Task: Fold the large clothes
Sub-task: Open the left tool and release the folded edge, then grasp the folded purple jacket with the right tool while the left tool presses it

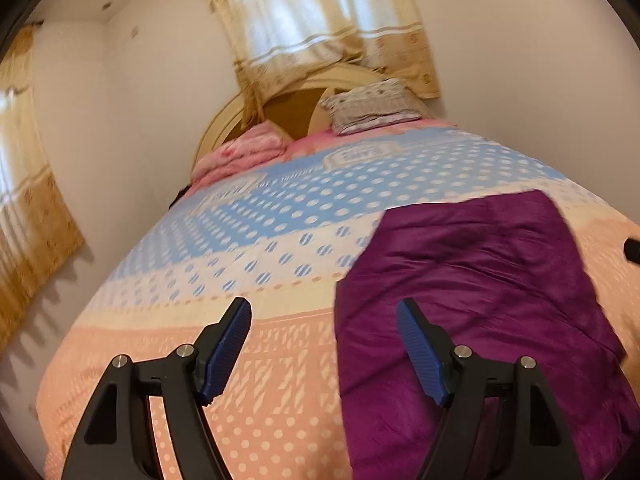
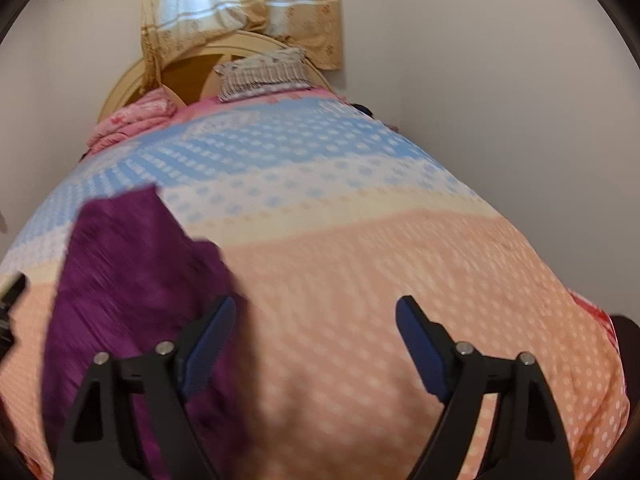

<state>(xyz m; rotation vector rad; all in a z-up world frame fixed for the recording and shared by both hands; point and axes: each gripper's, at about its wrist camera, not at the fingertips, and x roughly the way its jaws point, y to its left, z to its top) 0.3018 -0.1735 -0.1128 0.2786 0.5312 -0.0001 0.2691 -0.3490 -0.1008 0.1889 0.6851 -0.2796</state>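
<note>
A purple garment (image 1: 480,300) lies folded in a long strip on the bed's near half, over the peach part of the bedspread (image 1: 272,380). My left gripper (image 1: 324,312) is open and empty above the bed, its right finger over the garment's left edge. In the right wrist view the garment (image 2: 132,280) lies at the left. My right gripper (image 2: 316,308) is open and empty, its left finger over the garment's right edge, the rest over bare bedspread (image 2: 380,280). The view is blurred.
The bed has a blue and peach dotted spread. A patterned pillow (image 1: 370,106) and a pink folded blanket (image 1: 240,152) lie by the curved headboard (image 1: 296,112). Curtains (image 1: 320,28) hang behind. Walls stand close on both sides. The other gripper's tip (image 1: 632,250) shows at the right edge.
</note>
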